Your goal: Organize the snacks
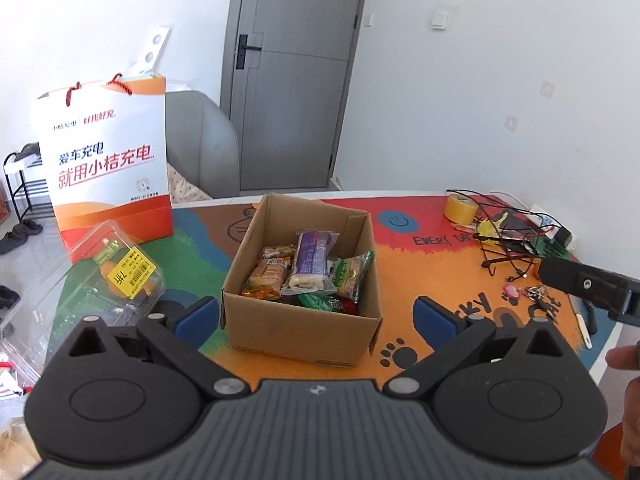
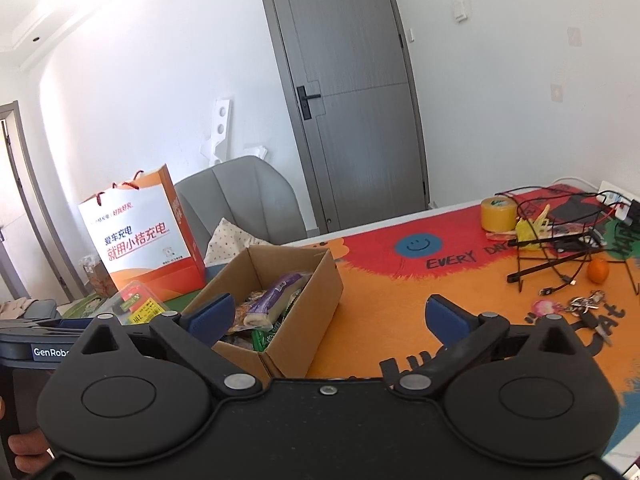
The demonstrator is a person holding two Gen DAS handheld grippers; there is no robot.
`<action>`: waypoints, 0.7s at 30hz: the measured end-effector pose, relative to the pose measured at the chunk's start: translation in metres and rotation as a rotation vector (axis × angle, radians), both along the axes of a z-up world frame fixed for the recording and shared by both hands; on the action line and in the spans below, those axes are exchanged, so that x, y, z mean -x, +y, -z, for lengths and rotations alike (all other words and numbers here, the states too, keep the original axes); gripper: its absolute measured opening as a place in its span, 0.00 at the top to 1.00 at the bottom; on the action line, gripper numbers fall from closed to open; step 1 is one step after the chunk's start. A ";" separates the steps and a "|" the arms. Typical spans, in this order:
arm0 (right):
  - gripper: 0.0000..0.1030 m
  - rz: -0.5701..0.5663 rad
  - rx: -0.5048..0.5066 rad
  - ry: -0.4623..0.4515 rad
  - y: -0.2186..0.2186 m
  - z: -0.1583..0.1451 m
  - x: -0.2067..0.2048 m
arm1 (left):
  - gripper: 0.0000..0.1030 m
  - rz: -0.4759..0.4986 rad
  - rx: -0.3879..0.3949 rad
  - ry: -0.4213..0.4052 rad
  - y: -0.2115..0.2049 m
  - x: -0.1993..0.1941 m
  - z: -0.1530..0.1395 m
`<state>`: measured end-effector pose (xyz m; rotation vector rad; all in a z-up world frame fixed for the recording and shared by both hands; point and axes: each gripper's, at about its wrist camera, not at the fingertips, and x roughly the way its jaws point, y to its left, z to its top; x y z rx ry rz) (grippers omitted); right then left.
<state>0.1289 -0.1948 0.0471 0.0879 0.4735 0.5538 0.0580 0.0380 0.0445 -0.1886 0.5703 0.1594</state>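
An open cardboard box (image 1: 296, 328) stands on the colourful table mat and holds several wrapped snacks, among them a purple packet (image 1: 312, 260) and a green packet (image 1: 352, 272). My left gripper (image 1: 316, 318) is open and empty, hovering just in front of the box. My right gripper (image 2: 328, 316) is open and empty, to the right of the box (image 2: 304, 308); the purple packet (image 2: 276, 292) shows inside. A clear plastic clamshell with a yellow label (image 1: 128, 276) lies left of the box.
An orange and white paper bag (image 1: 108, 160) stands at the back left. A tape roll (image 2: 498, 214), a black wire stand with cables (image 2: 560, 240), an orange fruit (image 2: 597, 271) and keys (image 2: 584, 302) lie at the right. A grey chair (image 2: 248, 200) stands behind the table.
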 end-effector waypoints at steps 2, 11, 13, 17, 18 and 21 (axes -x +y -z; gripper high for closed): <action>0.00 -0.003 0.004 -0.013 -0.003 -0.004 0.005 | 0.01 0.011 -0.007 -0.007 -0.002 0.007 -0.003; 0.00 -0.009 0.021 -0.027 -0.012 -0.013 0.021 | 0.01 0.023 -0.026 -0.022 -0.008 0.033 -0.011; 0.00 -0.009 0.025 -0.032 -0.013 -0.015 0.025 | 0.01 0.025 -0.024 -0.028 -0.008 0.039 -0.012; 0.00 -0.006 0.036 -0.041 -0.014 -0.017 0.035 | 0.01 0.021 -0.028 -0.028 -0.009 0.048 -0.012; 0.00 -0.008 0.041 -0.042 -0.015 -0.017 0.038 | 0.01 0.021 -0.029 -0.029 -0.009 0.050 -0.013; 0.00 -0.013 0.054 -0.038 -0.018 -0.017 0.045 | 0.01 0.020 -0.029 -0.032 -0.006 0.056 -0.013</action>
